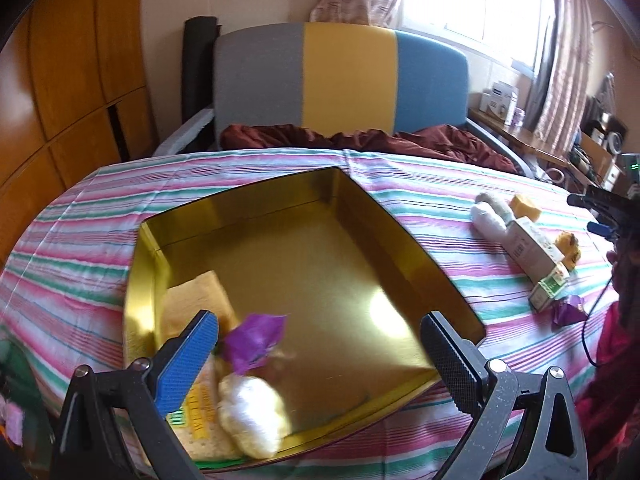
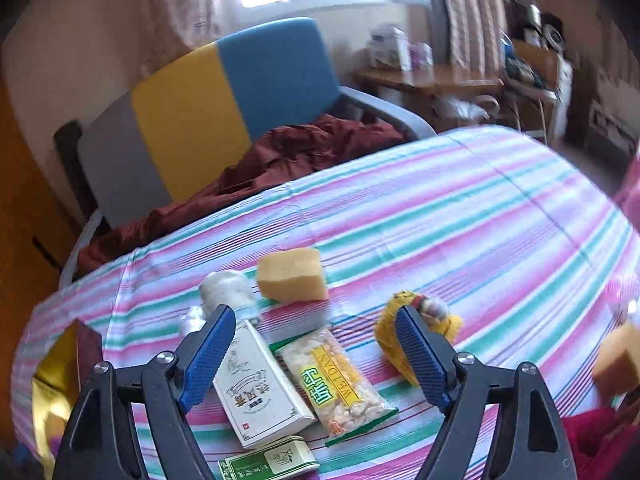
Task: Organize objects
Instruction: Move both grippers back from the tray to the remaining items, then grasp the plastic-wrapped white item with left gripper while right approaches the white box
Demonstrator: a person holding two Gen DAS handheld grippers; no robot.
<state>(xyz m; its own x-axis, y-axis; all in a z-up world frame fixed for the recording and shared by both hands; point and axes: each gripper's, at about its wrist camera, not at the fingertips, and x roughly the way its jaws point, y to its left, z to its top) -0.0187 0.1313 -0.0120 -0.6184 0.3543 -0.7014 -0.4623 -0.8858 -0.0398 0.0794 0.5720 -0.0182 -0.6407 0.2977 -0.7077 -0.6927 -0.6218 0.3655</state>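
Fingers [image 2: 420,360] spread, angled down over snack packet [image 2: 340,384].

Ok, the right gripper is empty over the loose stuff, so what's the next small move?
Probably lower the right gripper onto the WEIDAN snack packet and close. Its jaws are open and empty, the packet lies flat on the striped cloth roughly between them, and the gold tin has plenty of bare floor left.
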